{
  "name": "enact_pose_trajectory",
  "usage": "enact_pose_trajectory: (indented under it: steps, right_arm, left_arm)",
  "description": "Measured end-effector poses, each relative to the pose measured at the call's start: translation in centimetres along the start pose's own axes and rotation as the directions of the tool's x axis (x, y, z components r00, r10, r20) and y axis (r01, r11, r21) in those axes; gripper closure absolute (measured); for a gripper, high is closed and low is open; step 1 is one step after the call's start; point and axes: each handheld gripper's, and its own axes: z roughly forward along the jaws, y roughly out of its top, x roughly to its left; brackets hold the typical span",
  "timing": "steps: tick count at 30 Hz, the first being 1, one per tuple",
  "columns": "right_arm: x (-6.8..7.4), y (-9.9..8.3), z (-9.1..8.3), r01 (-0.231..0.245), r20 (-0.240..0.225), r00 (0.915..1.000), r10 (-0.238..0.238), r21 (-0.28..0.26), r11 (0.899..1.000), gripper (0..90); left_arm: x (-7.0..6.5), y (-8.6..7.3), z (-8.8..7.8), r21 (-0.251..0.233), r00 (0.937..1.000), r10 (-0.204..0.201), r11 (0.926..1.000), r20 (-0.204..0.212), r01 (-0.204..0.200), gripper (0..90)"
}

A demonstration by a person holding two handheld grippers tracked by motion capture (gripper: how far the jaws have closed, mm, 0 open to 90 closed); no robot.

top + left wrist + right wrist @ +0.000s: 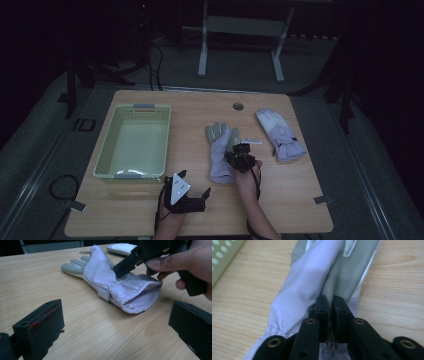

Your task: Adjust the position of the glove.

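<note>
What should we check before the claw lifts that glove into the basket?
1. Right claw pinching the near glove: ok, its jaws are nearly closed with a fold of fabric between them, close to the cuff.
2. How firm that pinch is: cannot tell, only a thin fold is caught.
3. Left claw out of the way: ok, it is open, nothing between its jaws, pointed at the cuff from the table's near side.
4. Basket ready: ok, it sits left of the glove and looks empty inside.
5. Second glove clear of the lift: ok, it lies apart, farther right.
6. Way to the basket: ok, bare table between glove and basket.
</note>
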Motion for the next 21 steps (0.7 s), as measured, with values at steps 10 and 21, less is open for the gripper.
enact_pose_trajectory:
  steps: [10, 21]
  right_arm:
    - [-0.4, 0.6, -1.2, 0.03, 0.001, 0.9996, -0.03, -0.03, 0.999, 63.6]
    - [-2.2, 2.5, -3.3, 0.13, -0.037, 0.9905, -0.133, -0.071, 0.989, 48.6]
  left_arm:
    - [0.0, 0.0, 0.0, 0.002, 1.0, -0.003, 1.0, 0.0, 0.003, 0.0]
    - [0.0, 0.0, 0.0, 0.004, 1.0, -0.003, 1.0, 0.0, 0.003, 0.0]
